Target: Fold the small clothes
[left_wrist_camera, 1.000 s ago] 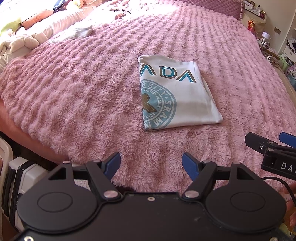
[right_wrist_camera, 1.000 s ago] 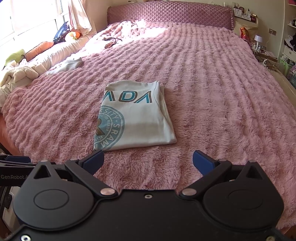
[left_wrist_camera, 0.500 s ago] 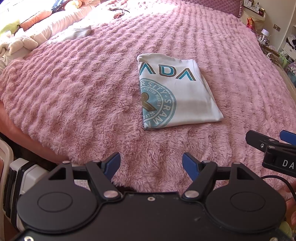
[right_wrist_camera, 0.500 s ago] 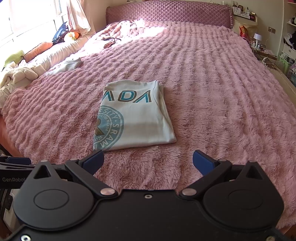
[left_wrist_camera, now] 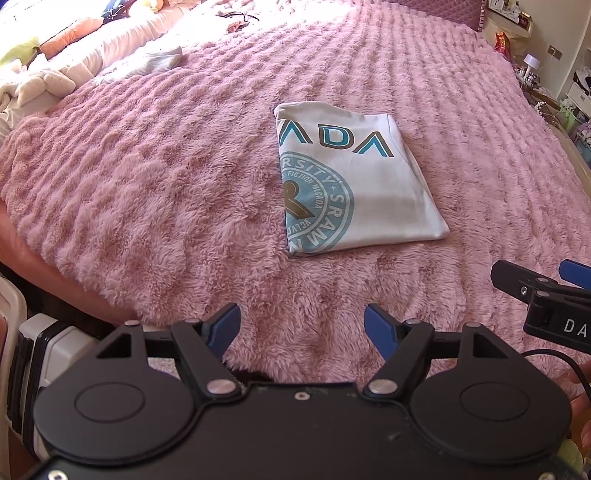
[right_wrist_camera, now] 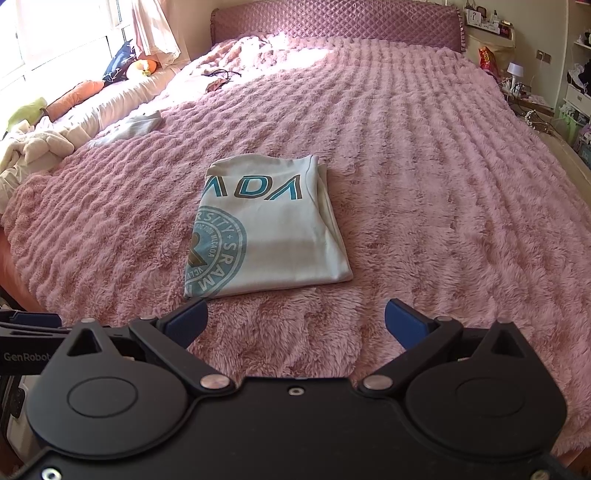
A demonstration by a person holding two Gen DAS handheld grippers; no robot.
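Note:
A white T-shirt with teal lettering and a round teal print point(left_wrist_camera: 354, 184) lies folded into a flat rectangle on the pink fluffy bedspread point(left_wrist_camera: 166, 166); it also shows in the right wrist view point(right_wrist_camera: 266, 232). My left gripper point(left_wrist_camera: 302, 326) is open and empty, above the bed's near edge, short of the shirt. My right gripper point(right_wrist_camera: 295, 319) is open and empty, just short of the shirt's near edge. The right gripper's fingers point(left_wrist_camera: 517, 280) show at the right edge of the left wrist view.
A small light garment point(right_wrist_camera: 136, 125) lies at the bed's left side. A pile of pale clothes point(right_wrist_camera: 33, 147) and cushions point(right_wrist_camera: 74, 96) sit along the left. A quilted headboard point(right_wrist_camera: 332, 18) is at the far end. Cluttered shelves and a small lamp point(right_wrist_camera: 515, 70) stand on the right.
Both grippers have stayed open and empty. The views shifted very slightly; the shirt has not moved.

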